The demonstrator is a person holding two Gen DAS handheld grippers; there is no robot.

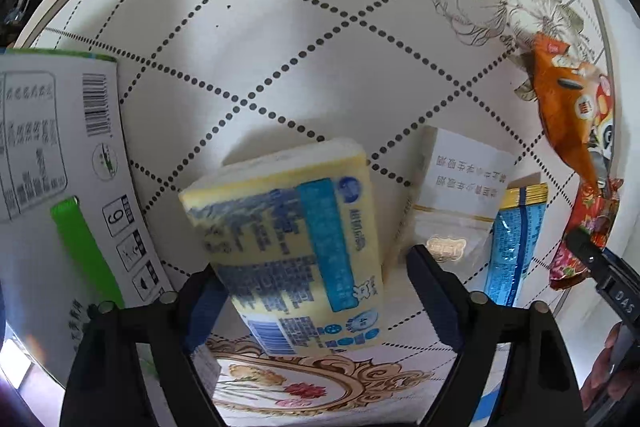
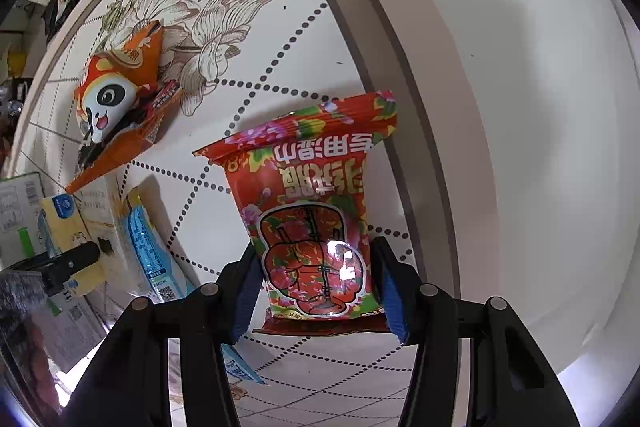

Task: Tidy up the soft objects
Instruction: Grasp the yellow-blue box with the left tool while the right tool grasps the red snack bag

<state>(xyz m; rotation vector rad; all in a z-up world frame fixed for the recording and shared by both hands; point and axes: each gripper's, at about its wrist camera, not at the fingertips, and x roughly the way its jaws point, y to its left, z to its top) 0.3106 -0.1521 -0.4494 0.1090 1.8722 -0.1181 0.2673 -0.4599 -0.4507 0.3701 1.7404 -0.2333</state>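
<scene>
My left gripper (image 1: 316,291) stands open around a yellow tissue pack (image 1: 292,239) with blue print, tilted between the fingers; the left finger touches it, the right finger stands apart. My right gripper (image 2: 316,287) is shut on a red flowered wet-wipe packet (image 2: 312,211), held above the table near its edge. The red packet also shows in the left wrist view (image 1: 588,231). The tissue pack also shows in the right wrist view (image 2: 68,223).
A white carton with a green handle (image 1: 52,195) stands at the left. A white box (image 1: 464,183), a blue packet (image 1: 516,239) and an orange panda packet (image 1: 568,107) lie to the right on the patterned table (image 1: 280,47). The table edge (image 2: 380,39) borders white floor.
</scene>
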